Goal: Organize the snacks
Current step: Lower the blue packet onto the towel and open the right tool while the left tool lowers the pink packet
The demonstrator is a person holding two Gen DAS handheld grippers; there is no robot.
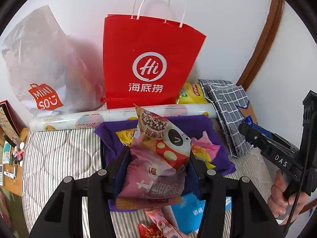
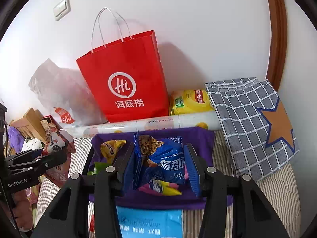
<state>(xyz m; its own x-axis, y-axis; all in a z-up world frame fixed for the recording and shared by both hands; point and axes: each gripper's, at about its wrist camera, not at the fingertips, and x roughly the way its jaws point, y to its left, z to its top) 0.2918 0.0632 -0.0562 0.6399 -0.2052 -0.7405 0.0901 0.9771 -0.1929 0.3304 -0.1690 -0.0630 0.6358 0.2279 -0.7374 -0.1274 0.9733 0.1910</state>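
Observation:
My left gripper (image 1: 158,158) is shut on a pink and purple snack bag (image 1: 156,158) with a chocolate-ball picture, held above the purple fabric bin (image 1: 216,136). The bin holds yellow and pink snack packets (image 1: 202,148). My right gripper (image 2: 160,164) is shut on a blue chocolate chip cookie bag (image 2: 166,160), held over the same purple bin (image 2: 200,138). The left gripper with its pink bag (image 2: 57,142) shows at the left of the right wrist view. The right gripper (image 1: 245,129) shows at the right edge of the left wrist view.
A red paper shopping bag (image 1: 148,59) stands against the wall, a white Miniso plastic bag (image 1: 41,69) to its left. A white roll (image 1: 118,115) lies behind the bin. A yellow chip bag (image 2: 190,101) and a grey checked cloth (image 2: 249,119) lie at right. A light blue packet (image 2: 150,222) lies on the striped bedding.

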